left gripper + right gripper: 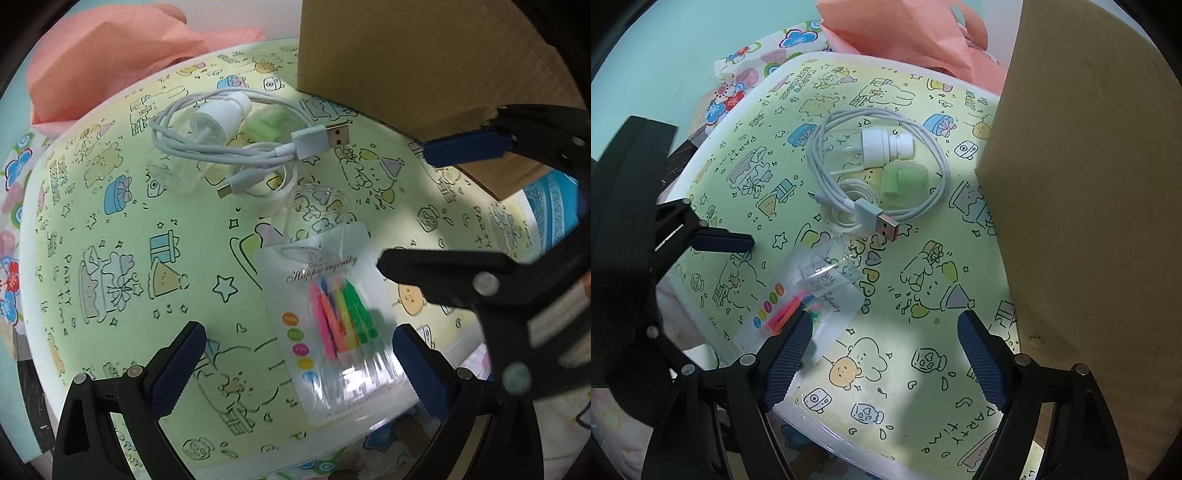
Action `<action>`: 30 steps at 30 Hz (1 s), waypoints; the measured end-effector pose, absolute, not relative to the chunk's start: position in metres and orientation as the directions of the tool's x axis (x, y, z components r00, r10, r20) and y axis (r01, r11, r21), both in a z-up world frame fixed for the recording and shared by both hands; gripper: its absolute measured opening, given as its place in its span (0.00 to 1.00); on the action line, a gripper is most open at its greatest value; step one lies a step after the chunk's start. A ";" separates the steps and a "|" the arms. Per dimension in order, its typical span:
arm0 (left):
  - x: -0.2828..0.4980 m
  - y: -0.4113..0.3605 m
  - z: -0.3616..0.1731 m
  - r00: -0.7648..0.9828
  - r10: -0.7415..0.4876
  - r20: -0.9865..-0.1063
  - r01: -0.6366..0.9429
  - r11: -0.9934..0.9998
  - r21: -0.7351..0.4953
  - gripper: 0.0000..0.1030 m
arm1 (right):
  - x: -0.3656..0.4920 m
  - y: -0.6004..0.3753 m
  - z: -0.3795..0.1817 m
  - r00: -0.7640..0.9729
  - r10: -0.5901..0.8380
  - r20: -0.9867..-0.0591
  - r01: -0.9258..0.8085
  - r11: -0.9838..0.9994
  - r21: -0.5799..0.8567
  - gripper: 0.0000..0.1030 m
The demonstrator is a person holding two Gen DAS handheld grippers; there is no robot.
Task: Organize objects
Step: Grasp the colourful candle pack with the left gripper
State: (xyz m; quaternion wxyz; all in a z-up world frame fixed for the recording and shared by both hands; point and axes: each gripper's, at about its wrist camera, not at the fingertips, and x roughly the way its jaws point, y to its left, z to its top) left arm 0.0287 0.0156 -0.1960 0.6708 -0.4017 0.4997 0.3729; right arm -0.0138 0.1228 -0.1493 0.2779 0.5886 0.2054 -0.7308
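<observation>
Jaws of left gripper (299,363) and right gripper (884,354) both released, empty. Candle packet (328,332) near surface (122,266) front edge; cable (236,147), spray bottle (218,118) mid-surface; cardboard box (406,55) at far corner. Nothing sorted yet, judging by layout.

1 white USB cable (236,151), coiled. 1 clear spray bottle (214,122) w/ white cap. 1 green block (264,127). 1 tape roll (264,181). 1 clear cup (319,218). 1 candle pack (332,325). 1 cardboard box (406,55). 1 pink bag (110,55). 2 grippers: left (299,354), right (884,354).
</observation>
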 end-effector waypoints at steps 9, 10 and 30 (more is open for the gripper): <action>0.038 0.012 -0.198 0.156 0.157 -0.975 -0.891 0.449 -0.070 0.92 | -0.018 0.125 -0.159 -0.128 -0.145 -0.981 0.639 -0.769 0.030 0.81; 0.036 0.011 -0.196 0.167 0.166 -0.972 -0.887 0.457 -0.074 0.86 | -0.018 0.125 -0.159 -0.127 -0.145 -0.981 0.638 -0.770 0.031 0.81; -0.024 0.015 -0.192 0.203 0.159 -0.966 -0.927 0.348 -0.137 0.54 | -0.018 0.089 -0.160 -0.107 -0.175 -0.979 0.640 -0.766 0.067 0.81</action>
